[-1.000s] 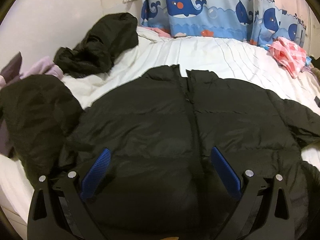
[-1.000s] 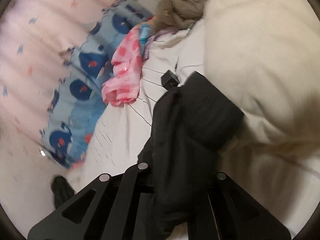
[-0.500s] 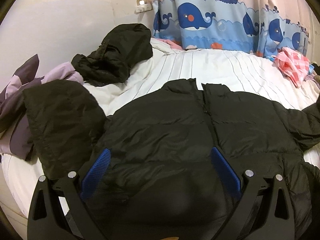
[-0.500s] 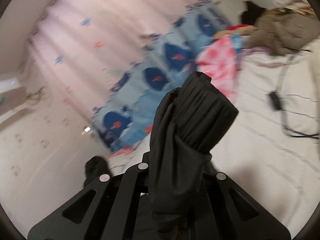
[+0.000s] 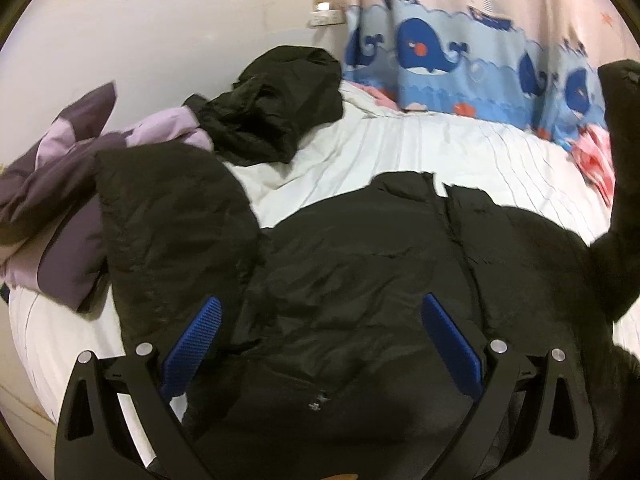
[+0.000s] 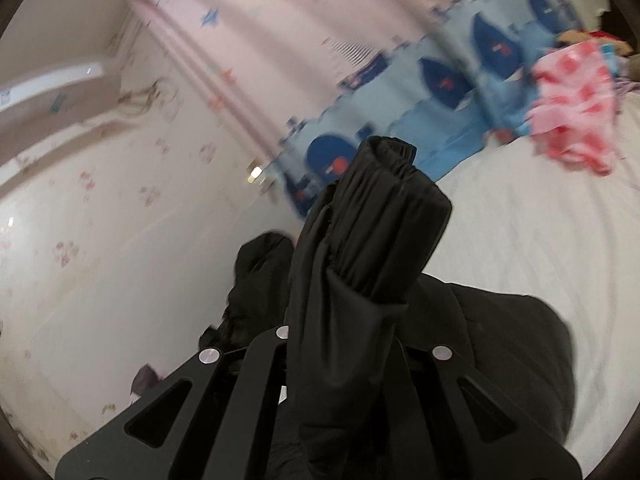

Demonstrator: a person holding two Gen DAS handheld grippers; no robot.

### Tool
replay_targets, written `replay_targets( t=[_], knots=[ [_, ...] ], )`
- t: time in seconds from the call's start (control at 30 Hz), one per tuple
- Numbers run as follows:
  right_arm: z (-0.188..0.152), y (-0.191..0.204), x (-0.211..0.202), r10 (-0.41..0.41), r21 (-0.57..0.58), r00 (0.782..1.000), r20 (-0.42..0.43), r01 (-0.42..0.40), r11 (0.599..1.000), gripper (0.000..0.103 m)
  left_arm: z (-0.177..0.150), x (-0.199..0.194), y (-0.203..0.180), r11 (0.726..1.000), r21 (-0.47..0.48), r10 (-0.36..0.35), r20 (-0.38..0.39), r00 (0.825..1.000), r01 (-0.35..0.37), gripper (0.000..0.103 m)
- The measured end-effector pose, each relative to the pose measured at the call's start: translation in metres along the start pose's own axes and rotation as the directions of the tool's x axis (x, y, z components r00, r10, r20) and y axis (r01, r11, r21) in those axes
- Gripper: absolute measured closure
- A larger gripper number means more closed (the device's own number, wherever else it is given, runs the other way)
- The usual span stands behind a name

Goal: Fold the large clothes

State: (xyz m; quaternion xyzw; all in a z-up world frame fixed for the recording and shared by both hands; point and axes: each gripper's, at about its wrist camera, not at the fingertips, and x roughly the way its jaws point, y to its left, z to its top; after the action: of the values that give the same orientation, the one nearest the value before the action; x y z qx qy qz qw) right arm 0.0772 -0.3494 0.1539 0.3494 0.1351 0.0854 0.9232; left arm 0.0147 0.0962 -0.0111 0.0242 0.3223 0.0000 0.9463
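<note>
A large black puffer jacket [image 5: 360, 272] lies front up on the white bed, collar toward the curtain. Its left sleeve [image 5: 172, 216] lies bent beside the body. My left gripper [image 5: 320, 320] hovers open over the jacket's lower front, blue pads wide apart, nothing between them. My right gripper [image 6: 348, 320] is shut on the jacket's right sleeve [image 6: 372, 240], whose cuff sticks up past the fingers. In the left wrist view that raised sleeve [image 5: 624, 184] stands up at the right edge. The jacket body [image 6: 500, 344] shows below it.
A second black garment [image 5: 276, 108] is heaped near the wall, beside purple clothing [image 5: 56, 184] at the left bed edge. A pink checked cloth [image 5: 596, 160] lies near the whale-print curtain [image 5: 440, 64]. White bedsheet [image 5: 420, 148] lies bare beyond the collar.
My right gripper has swung the held sleeve up and over toward the jacket body; it now rises at the right of the left wrist view. The left gripper drew back slightly, still open.
</note>
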Motion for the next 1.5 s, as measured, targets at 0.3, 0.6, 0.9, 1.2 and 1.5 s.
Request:
replay_targets(
  t=[0.3, 0.6, 0.9, 1.2, 1.5],
  knots=[
    [-0.091, 0.066, 0.127, 0.091, 0.022, 0.983, -0.160, -0.089, 0.996, 0.100, 0.005, 0.007, 0.048, 0.992, -0.120, 0.050, 0.003, 0.999, -0.049, 0.007],
    [-0.245, 0.082, 0.236, 0.039, -0.009, 0.912, -0.408, -0.047, 0.999, 0.099, 0.005, 0.017, 0.099, 0.957, -0.285, 0.049, -0.037, 0.998, -0.057, 0.007],
    [-0.338, 0.091, 0.274, -0.063, -0.162, 0.683, -0.728, -0.081, 0.983, 0.074, 0.002, 0.018, 0.104, 0.956, -0.289, 0.044, -0.041, 0.998, -0.054, 0.007],
    [-0.248, 0.086, 0.160, -0.006, -0.175, 0.819, -0.574, -0.116, 0.978, 0.012, 0.007, -0.016, 0.067, 0.981, -0.190, -0.021, 0.155, 0.988, 0.051, 0.007],
    [-0.206, -0.069, 0.084, -0.252, -0.038, 0.860, -0.444, 0.263, 0.964, 0.007, 0.033, 0.030, -0.057, 0.978, 0.038, -0.205, 0.055, 0.977, 0.204, 0.007]
  ],
)
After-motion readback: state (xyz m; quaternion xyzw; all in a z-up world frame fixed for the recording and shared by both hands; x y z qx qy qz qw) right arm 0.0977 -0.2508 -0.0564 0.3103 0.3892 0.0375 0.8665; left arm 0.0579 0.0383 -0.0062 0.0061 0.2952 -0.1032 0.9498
